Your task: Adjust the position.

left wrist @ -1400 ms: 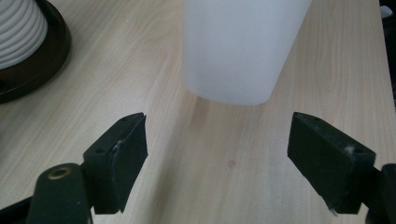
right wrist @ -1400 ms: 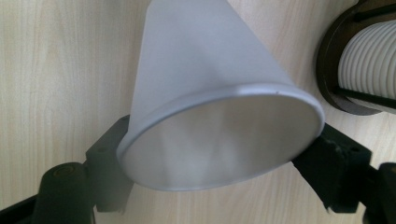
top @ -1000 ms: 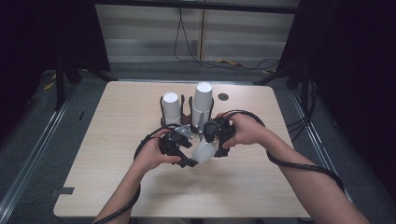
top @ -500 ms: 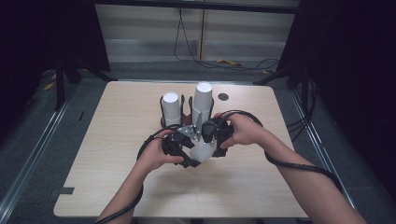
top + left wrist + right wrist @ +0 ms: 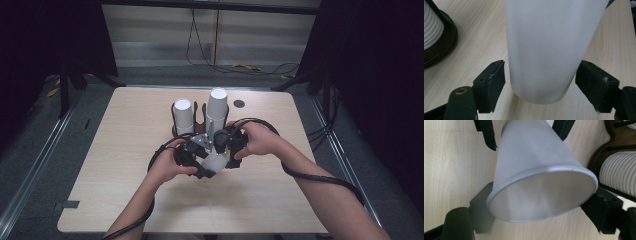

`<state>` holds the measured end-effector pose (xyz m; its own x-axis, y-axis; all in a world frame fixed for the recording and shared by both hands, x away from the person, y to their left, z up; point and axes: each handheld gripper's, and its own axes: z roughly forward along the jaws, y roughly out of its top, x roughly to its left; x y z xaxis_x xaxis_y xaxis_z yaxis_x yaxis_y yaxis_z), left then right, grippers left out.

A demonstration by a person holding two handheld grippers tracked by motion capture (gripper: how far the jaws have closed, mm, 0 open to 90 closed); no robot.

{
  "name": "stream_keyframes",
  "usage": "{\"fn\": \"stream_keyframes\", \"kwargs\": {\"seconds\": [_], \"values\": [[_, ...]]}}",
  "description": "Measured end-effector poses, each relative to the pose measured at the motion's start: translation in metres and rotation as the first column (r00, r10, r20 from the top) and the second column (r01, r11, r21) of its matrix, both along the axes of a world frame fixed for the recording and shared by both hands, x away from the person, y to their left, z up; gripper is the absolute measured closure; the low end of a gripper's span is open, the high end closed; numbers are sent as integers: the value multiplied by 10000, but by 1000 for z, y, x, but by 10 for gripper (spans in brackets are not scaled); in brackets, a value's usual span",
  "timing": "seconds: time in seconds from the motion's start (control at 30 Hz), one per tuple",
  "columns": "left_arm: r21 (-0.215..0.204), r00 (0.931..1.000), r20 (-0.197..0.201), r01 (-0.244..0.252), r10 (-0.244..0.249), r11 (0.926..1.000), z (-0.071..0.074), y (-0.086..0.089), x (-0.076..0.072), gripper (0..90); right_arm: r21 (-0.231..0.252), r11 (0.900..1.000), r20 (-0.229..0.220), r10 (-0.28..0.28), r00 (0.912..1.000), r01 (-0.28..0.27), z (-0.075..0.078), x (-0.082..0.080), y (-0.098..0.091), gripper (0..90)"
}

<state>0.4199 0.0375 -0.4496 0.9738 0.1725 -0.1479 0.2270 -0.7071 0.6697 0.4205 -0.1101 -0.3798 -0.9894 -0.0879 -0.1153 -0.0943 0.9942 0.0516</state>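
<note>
A white paper cup [image 5: 216, 161] hangs tilted over the middle of the table [image 5: 125, 150], between my two grippers. My right gripper [image 5: 541, 212] is shut on the cup [image 5: 534, 170] at its wide rim, one jaw on each side. From the opposite side, my left gripper [image 5: 540, 85] reaches around the cup's narrow bottom end [image 5: 544, 50]. Its jaws have just been closing, and thin gaps still show between the pads [image 5: 496, 82] and the cup wall. In the high view the left gripper [image 5: 207, 169] and right gripper [image 5: 225, 150] sit close together in the person's hands.
Just behind the hands, a black holder [image 5: 197, 117] keeps two stacks of white cups, a shorter one [image 5: 183, 115] and a taller one [image 5: 216, 107]. Its dark base [image 5: 439, 47] lies close to my left gripper. A small black disc [image 5: 239, 103] lies at the table's back.
</note>
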Motion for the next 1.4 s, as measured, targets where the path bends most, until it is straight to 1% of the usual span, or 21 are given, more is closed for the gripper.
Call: {"fn": "stream_keyframes", "kwargs": {"seconds": [0.03, 0.1, 0.17, 0.2, 0.27, 0.33, 0.47, 0.53, 0.57, 0.6, 0.73, 0.77, 0.8, 0.9, 0.93, 0.97, 1.13, 1.17, 1.2, 1.27, 1.4], "values": [[-36, 10000, -43, -51, 51, 10000, 0, 0, 0, 241, 67, 10000, -53, -57, 10000, 58, 0, 0, 0, 202], [-87, 9999, -79, -75, 74, 9999, -1, -1, -1, 248, 57, 10000, 7, -31, 10000, 31, 0, 0, 0, 202], [-161, 10000, -30, -17, 17, 9999, -1, -1, 0, 258, 92, 9999, 6, 143, 9999, -144, 1, 1, 1, 201], [-161, 10000, -30, -17, 17, 9999, -1, -1, 0, 268, 97, 9998, 24, 152, 9999, -152, 1, 1, 1, 201], [-111, 9999, 101, 71, -70, 9999, 0, -1, 0, 279, 111, 9999, 47, 108, 9999, -109, 1, 0, 2, 201], [-56, 9999, 104, 103, -103, 9999, 1, -1, 0, 290, 118, 9999, 1, 37, 10000, -37, 1, -1, 2, 200], [-156, 9999, 52, 88, -87, 9998, 0, -1, 0, 315, 154, 9999, 13, 25, 10000, -25, 1, -1, 2, 200], [-231, 9999, 50, 95, -94, 9997, -1, -1, -1, 322, 178, 9997, 21, 136, 9999, -137, 1, -1, 2, 200], [-159, 9999, 75, 137, -136, 9998, -1, -1, -1, 325, 124, 9999, 20, 92, 10000, -92, 1, -1, 2, 200], [-121, 9998, 111, 158, -157, 9998, -1, -1, -1, 326, 126, 9996, 53, 245, 9997, -246, 0, 0, 3, 200], [-101, 9998, 74, 178, -177, 9998, -1, -1, -1, 332, 118, 9998, -10, 149, 9999, -149, 0, -1, 2, 200], [-69, 9996, 90, 256, -255, 9996, -1, -1, -1, 333, 124, 9998, -33, 144, 9999, -144, 0, -1, 2, 199], [-68, 9996, 82, 254, -254, 9997, -1, -1, -1, 333, 142, 9996, -26, 258, 9997, -257, 0, -1, 3, 198], [4, 9995, 48, 305, -305, 9995, 0, -1, -2, 334, 169, 9996, -73, 205, 9998, -203, 0, -1, 3, 196], [-85, 9996, 89, 269, -268, 9996, 0, -1, -2, 334, 194, 9998, -120, 112, 9999, -109, 0, -1, 2, 193], [-57, 9993, 154, 351, -350, 9994, 0, 0, -1, 334, 205, 9998, -147, 55, 9999, -52, 0, -1, 2, 192], [-38, 9991, 179, 383, -382, 9993, 1, 1, -2, 335, 404, 9992, -271, -19, 9996, 30, 0, -1, 2, 187], [-107, 9991, 275, 325, -322, 9994, 0, 1, -2, 335, 391, 9992, -288, 4, 9996, 7, 0, 0, 2, 185], [-127, 9991, 283, 328, -324, 9994, 0, 1, -2, 335, 391, 9992, -288, 4, 9996, 7, 0, 0, 2, 185], [-84, 9987, 330, 380, -377, 9992, 1, 1, -2, 334, 375, 9992, -430, -114, 9990, 131, 0, 1, 2, 176], [-61, 9980, 409, 474, -471, 9989, 1, 2, -2, 335, 261, 9994, -507, -211, 9985, 225, -1, 2, 1, 161]]}}
